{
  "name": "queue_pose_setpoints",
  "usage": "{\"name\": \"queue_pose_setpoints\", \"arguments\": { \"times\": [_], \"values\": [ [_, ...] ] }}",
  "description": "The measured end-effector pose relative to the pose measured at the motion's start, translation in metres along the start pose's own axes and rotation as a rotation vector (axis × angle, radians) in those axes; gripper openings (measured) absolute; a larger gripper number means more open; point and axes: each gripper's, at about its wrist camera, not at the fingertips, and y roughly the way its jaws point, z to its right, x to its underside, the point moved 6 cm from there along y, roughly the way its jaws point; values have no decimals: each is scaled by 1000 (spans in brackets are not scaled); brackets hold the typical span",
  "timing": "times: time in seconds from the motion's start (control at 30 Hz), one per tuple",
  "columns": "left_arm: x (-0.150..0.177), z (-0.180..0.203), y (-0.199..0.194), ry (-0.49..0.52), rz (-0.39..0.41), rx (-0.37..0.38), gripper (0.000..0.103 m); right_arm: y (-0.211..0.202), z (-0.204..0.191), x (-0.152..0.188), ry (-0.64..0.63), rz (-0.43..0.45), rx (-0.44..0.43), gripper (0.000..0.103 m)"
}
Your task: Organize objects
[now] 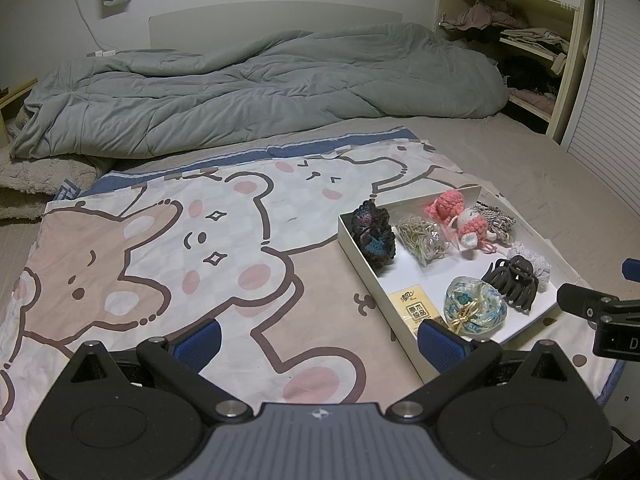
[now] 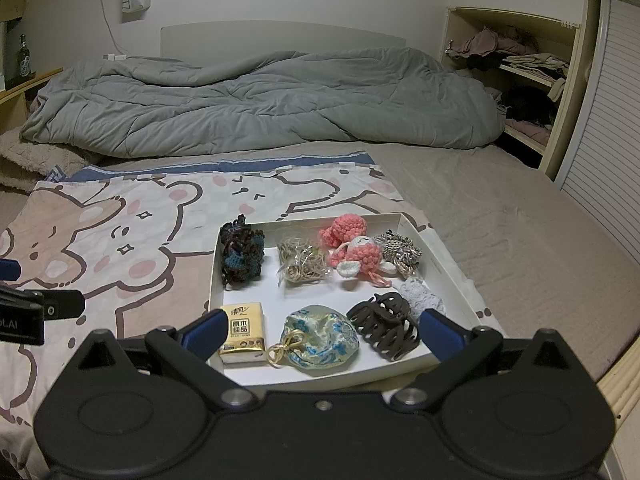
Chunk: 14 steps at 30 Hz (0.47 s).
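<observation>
tissue pack [image 1: 418, 307] partly hidden, shelf clothes [image 2: 516, 54] indistinct

The bed is viewed low and close from its foot toward the headboard [image 2: 280, 36] by both wrist cameras, the white tray [image 1: 362, 258] lying right in the left view, centred in the right.

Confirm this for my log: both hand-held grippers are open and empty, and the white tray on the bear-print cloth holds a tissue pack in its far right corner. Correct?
One detail is off. The tissue pack lies in the near left corner of the white tray, beside the brocade pouch, as the right wrist view shows. The rest holds: left hand-held gripper and right hand-held gripper are open and empty, and the tray sits on the bear-print cloth.
</observation>
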Motion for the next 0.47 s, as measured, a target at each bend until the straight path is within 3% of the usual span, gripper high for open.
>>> {"name": "queue_pose_setpoints", "arguments": {
  "times": [0.47],
  "values": [
    [2,-1,0,0,-4,1,103,0,0,1,1,-2,0,103]
  ]
}}
